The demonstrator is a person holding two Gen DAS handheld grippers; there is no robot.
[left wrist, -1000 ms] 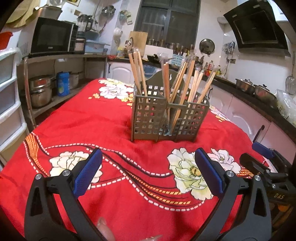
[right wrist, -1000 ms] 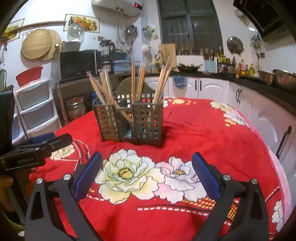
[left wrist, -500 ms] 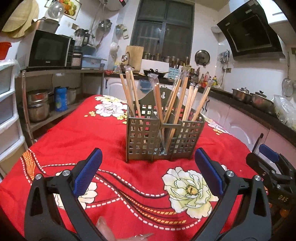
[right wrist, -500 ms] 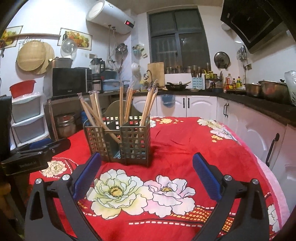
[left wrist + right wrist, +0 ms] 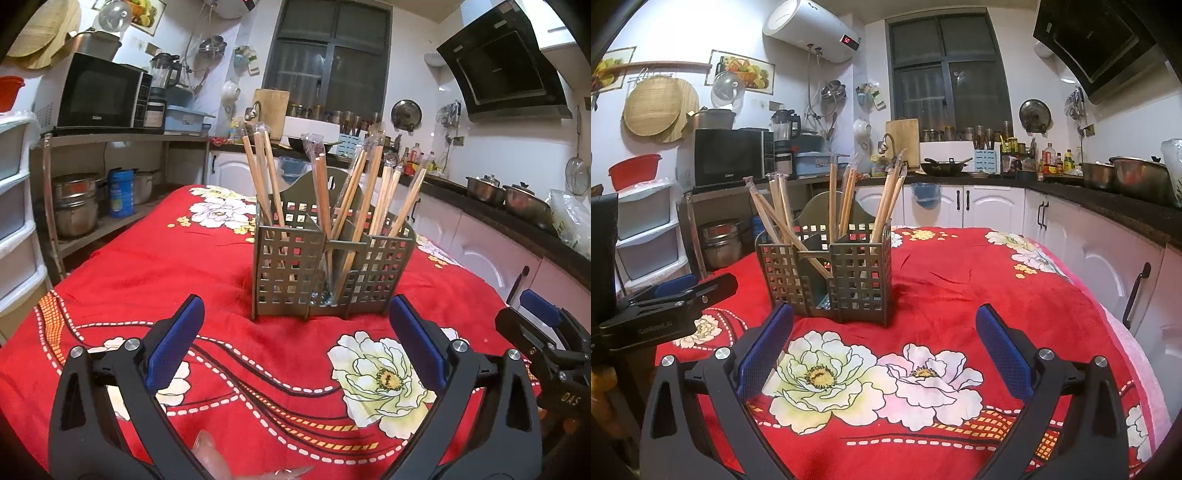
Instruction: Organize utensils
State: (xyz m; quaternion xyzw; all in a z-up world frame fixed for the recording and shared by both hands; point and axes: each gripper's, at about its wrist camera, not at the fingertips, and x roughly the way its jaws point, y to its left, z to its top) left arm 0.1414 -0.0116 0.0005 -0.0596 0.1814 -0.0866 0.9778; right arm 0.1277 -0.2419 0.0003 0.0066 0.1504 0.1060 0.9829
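Wooden chopsticks (image 5: 325, 192) stand sleeved in every compartment of the grey perforated caddy (image 5: 328, 273), which sits at the centre of both frames on the red-clothed table (image 5: 147, 266). We hold the left tongs (image 5: 295, 343) and right tongs (image 5: 882, 341) spread wide and empty at the bottom of their views, short of the caddy (no loose utensil shows on the cloth). We judge this fits either sorting about to start or sticks already stowed, so we name no next move.
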